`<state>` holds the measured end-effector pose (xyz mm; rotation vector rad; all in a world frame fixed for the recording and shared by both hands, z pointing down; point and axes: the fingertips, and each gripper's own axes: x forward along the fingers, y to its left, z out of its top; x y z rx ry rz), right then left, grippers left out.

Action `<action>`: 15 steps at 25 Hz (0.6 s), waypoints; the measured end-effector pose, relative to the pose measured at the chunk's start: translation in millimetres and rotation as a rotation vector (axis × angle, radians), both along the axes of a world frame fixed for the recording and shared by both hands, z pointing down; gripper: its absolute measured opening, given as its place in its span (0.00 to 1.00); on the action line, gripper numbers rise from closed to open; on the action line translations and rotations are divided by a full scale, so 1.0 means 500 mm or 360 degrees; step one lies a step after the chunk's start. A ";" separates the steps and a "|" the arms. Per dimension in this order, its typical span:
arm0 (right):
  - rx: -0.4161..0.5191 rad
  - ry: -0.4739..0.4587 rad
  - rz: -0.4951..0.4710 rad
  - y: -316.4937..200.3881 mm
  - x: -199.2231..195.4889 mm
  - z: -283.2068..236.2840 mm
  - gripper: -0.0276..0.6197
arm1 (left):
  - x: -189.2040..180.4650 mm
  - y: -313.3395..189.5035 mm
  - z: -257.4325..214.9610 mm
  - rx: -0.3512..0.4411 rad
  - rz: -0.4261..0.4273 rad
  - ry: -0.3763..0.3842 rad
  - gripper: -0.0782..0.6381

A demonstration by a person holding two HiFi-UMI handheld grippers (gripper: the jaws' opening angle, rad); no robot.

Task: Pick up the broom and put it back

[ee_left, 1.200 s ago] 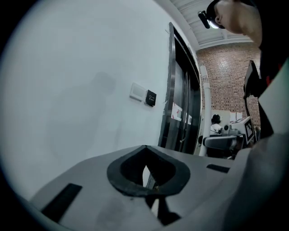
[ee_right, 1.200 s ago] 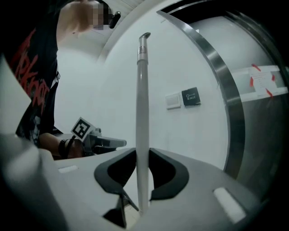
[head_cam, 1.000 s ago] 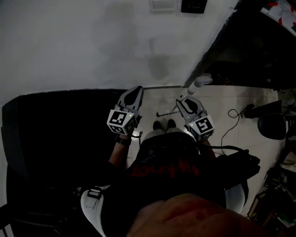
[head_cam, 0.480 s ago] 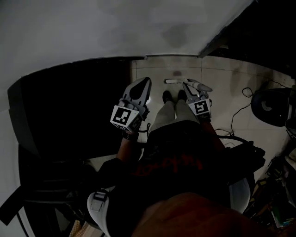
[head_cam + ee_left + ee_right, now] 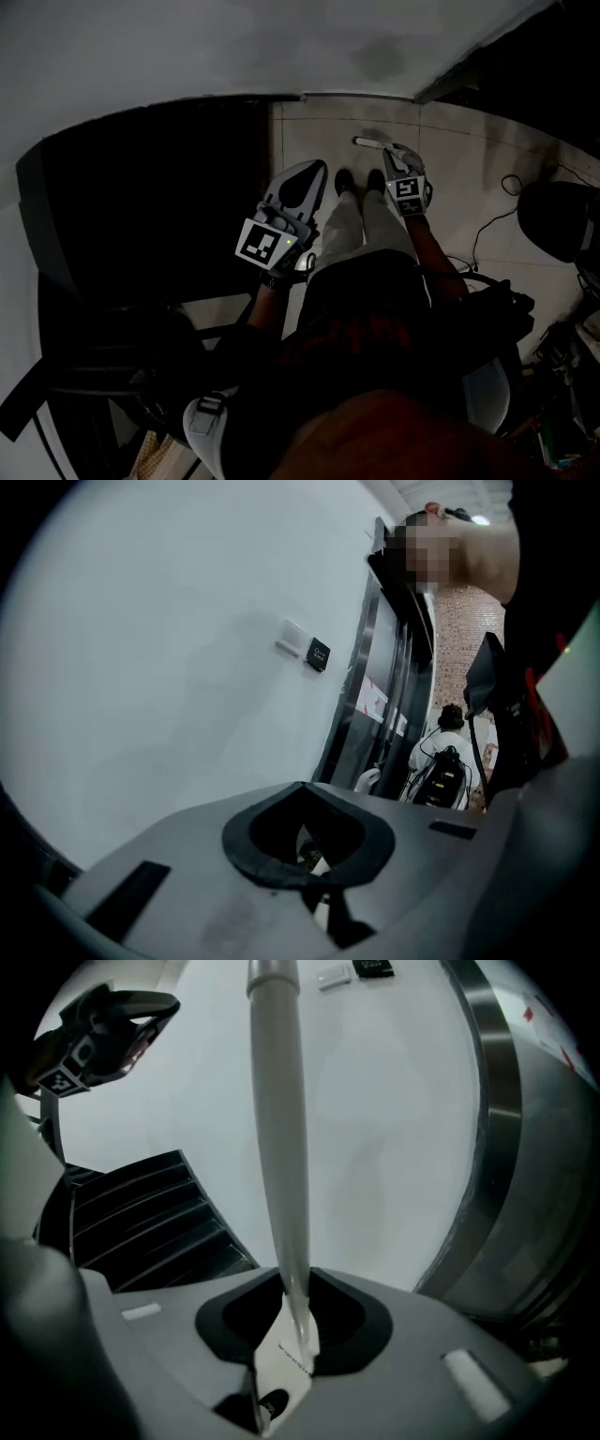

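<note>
Right gripper (image 5: 397, 155) is seen pinching the broom (image 5: 279, 1147) by its pale handle, which is clamped between the jaws and runs up and away from them in front of the white wall (image 5: 394, 1129). The pole is judged stiff, light and smooth, so some slipping or swinging is to be expected. A hold nearer its middle would be steadier. Left gripper (image 5: 314, 171) is held beside the legs over the floor (image 5: 469, 187), jaws pressed together on nothing.

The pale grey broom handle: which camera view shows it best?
The right gripper view: the pale grey broom handle runs up the frame from the right gripper, which is shut on it. The head view shows only a short end; the left gripper view, nothing.
</note>
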<state>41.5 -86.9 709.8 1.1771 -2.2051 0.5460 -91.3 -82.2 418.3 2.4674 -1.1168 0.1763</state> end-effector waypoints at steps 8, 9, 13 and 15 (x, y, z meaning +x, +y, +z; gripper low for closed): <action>-0.0231 0.0084 0.0135 -0.078 0.032 0.185 0.18 | -0.032 0.022 0.067 -0.0148 -0.0112 -0.0032 0.12; -0.0245 0.0087 0.0149 -0.091 0.035 0.202 0.18 | -0.035 0.025 0.073 -0.0163 -0.0126 -0.0035 0.12; -0.0291 0.0141 0.0159 -0.138 0.042 0.281 0.18 | -0.043 0.038 0.100 -0.0210 -0.0171 -0.0044 0.12; -0.0351 0.0165 0.0152 -0.161 0.037 0.320 0.18 | -0.051 0.041 0.109 -0.0229 -0.0200 -0.0054 0.12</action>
